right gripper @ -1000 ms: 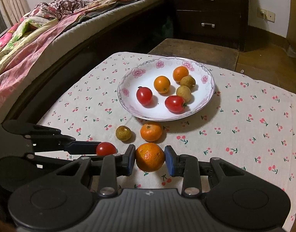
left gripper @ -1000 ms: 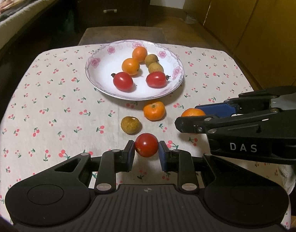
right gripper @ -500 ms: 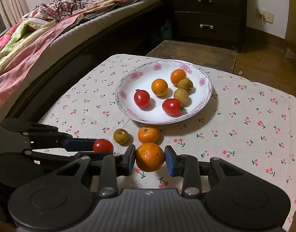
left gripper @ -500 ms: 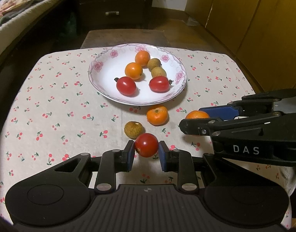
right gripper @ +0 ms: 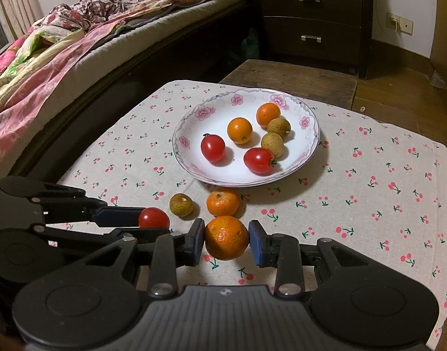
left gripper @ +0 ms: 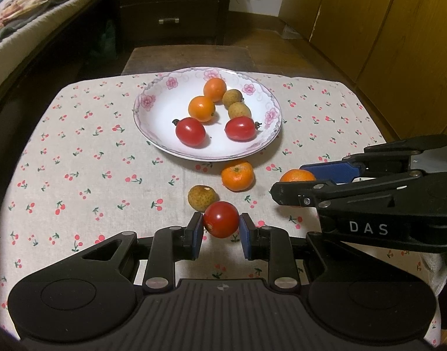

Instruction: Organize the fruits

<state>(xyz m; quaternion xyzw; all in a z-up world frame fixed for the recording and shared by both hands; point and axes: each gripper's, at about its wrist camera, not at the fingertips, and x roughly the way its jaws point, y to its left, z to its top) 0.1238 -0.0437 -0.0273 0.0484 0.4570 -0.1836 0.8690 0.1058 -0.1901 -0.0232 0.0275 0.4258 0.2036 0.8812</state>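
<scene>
tomato (left gripper: pixel 221 219), held: pinched between the blue pads of the left gripper (left gripper: pixel 220 231), lifted clear of the cherry-print cloth (left gripper: pixel 77 152). risk: thin skin, round form; a harder squeeze could split it, a jolt could roll it out.
mandarin (right gripper: pixel 227 237), held: clamped in the right gripper (right gripper: pixel 227 241), at 3 o'clock of the tomato. risk: both tools sit close; moving together toward one dish could knock them together.
loose fruit at 12 o'clock: brown longan (left gripper: pixel 202 198) and a second mandarin (left gripper: pixel 237 175), on the cloth just short of the plate. risk: low carry could bump them off the table.
plate (left gripper: pixel 153 128), further at 12 o'clock: six fruits inside. risk: a drop from height could scatter them.
</scene>
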